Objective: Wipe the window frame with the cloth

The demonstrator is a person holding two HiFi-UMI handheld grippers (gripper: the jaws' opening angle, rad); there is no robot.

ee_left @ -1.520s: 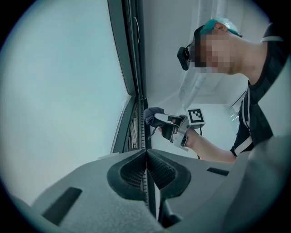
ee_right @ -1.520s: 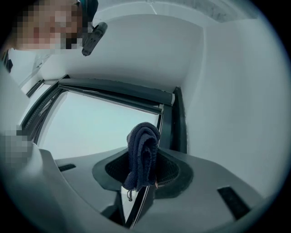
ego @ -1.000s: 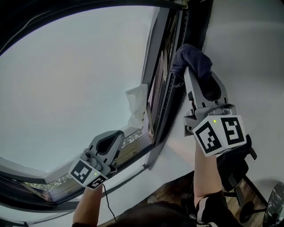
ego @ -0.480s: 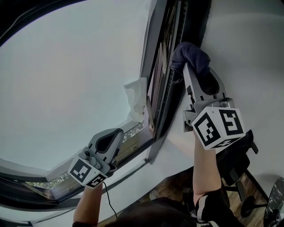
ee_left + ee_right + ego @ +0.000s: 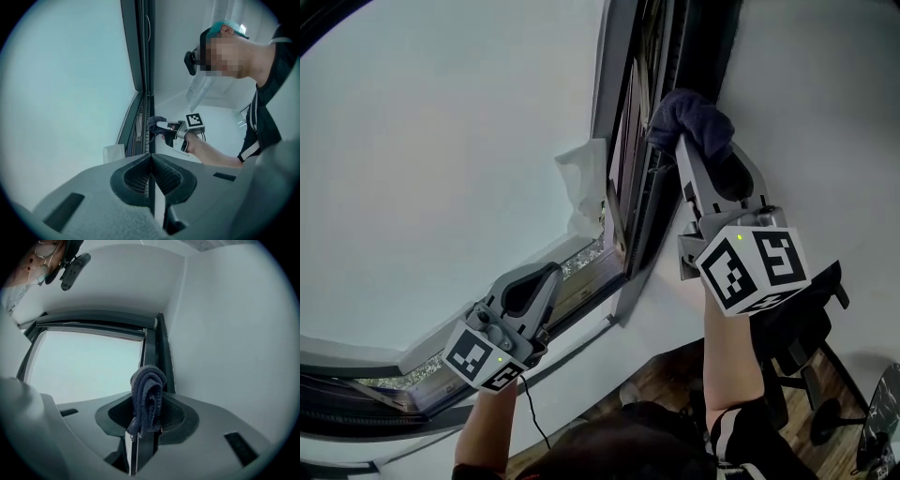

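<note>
A dark blue cloth (image 5: 689, 122) is bunched at the tip of my right gripper (image 5: 682, 141), which is shut on it and presses it against the dark vertical window frame (image 5: 661, 141). In the right gripper view the cloth (image 5: 147, 399) hangs folded between the jaws, with the frame (image 5: 159, 352) running up behind it. My left gripper (image 5: 546, 274) rests low at the bottom sill, jaws shut with nothing in them. The left gripper view shows its closed jaws (image 5: 151, 161) in front of the frame (image 5: 145, 70), and the right gripper with the cloth (image 5: 156, 125) farther along.
A bright glass pane (image 5: 441, 159) fills the left. A white crumpled scrap (image 5: 581, 192) sticks near the frame's lower part. A white wall (image 5: 825, 122) lies right of the frame. An office chair (image 5: 806, 328) stands on the wooden floor below.
The right gripper with the cloth has slid slightly left and down along the frame. The view has shifted; the left gripper stays at the sill.
</note>
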